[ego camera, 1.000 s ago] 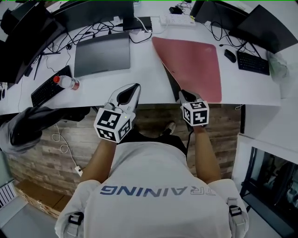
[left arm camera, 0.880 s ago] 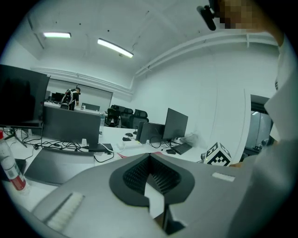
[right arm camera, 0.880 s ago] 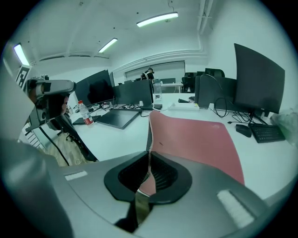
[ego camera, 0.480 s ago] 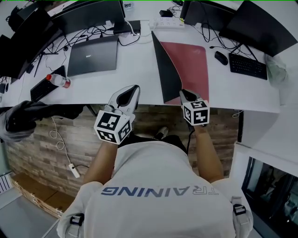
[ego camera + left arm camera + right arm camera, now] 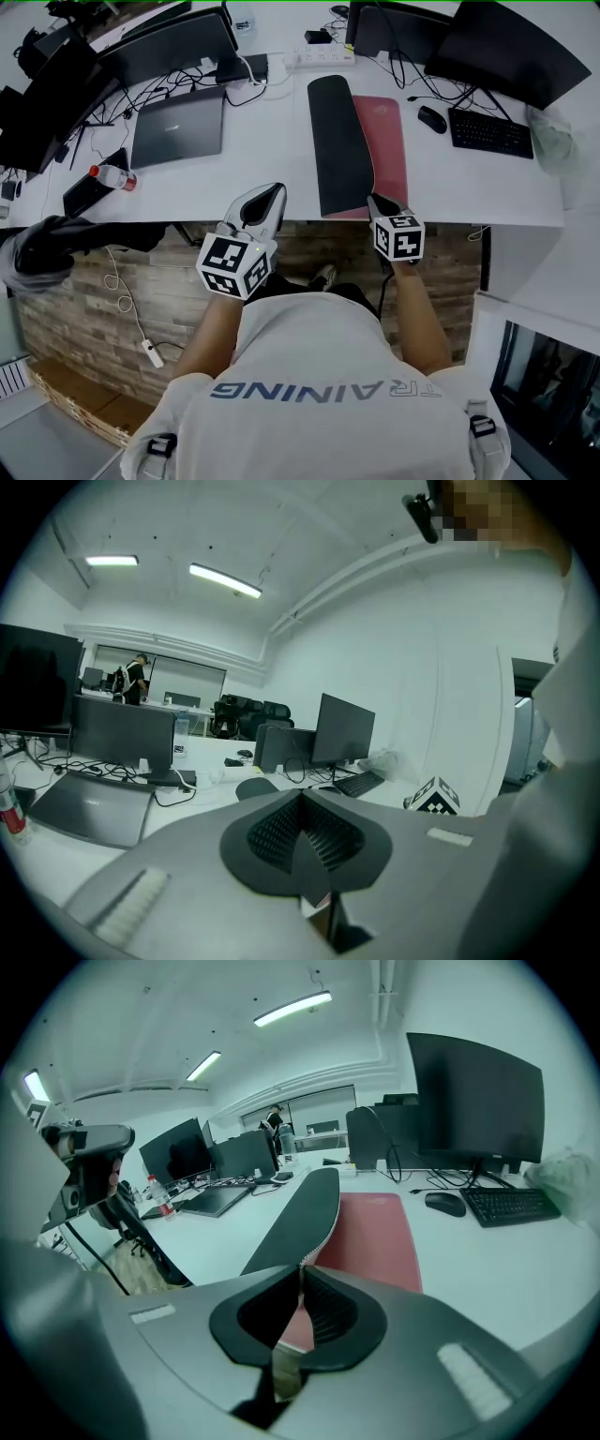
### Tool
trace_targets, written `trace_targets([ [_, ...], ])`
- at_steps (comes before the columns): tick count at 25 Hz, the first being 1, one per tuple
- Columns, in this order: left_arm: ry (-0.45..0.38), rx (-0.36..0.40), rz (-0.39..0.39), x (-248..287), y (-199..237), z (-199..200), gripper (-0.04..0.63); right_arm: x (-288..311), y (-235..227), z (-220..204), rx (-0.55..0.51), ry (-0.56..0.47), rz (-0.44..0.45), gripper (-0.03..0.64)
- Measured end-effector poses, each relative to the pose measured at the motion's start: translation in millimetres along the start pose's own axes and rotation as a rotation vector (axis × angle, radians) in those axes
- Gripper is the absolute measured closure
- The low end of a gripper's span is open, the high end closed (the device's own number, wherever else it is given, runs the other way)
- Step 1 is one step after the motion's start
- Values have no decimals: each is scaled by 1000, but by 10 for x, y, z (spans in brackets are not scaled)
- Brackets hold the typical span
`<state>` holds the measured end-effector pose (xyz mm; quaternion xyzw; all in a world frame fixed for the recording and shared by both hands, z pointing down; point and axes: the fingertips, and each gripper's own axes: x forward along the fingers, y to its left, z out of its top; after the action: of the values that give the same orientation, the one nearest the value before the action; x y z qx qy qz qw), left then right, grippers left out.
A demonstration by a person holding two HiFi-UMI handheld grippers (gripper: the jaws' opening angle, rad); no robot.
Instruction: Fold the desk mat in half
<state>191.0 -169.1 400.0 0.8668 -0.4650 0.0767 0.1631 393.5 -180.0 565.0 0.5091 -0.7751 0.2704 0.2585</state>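
The desk mat lies on the white desk (image 5: 272, 159), red face (image 5: 388, 150) up, with its left half turned up and over so the black underside (image 5: 338, 141) shows. My right gripper (image 5: 379, 201) is at the desk's front edge, shut on the mat's near corner. In the right gripper view the right gripper (image 5: 301, 1266) pinches the mat's edge, and the black flap (image 5: 302, 1215) rises ahead beside the red face (image 5: 373, 1232). The left gripper (image 5: 269, 195) hangs just off the front edge, shut and empty. The left gripper (image 5: 302, 795) has its pads together in its own view.
A closed laptop (image 5: 178, 125) lies left of the mat, with a water bottle (image 5: 112, 177) and a keyboard (image 5: 86, 186) further left. A mouse (image 5: 431, 119) and a second keyboard (image 5: 489, 133) lie right of the mat. Monitors, cables and a power strip (image 5: 319, 58) line the back.
The mat's left side has lifted and swung rightward over the red face, showing more black underside. My right gripper has kept hold of the corner; the left gripper has barely moved.
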Motion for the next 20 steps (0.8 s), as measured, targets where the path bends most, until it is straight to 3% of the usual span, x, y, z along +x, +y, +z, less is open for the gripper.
trace_targets([
  [9,21,14,-51,209,-239,-47,592,-21,-593,-442,237,33,-40,581],
  [20,31,19,-93,356,-417,-76,592,-112,-1062,-677,257,65,-150,581],
])
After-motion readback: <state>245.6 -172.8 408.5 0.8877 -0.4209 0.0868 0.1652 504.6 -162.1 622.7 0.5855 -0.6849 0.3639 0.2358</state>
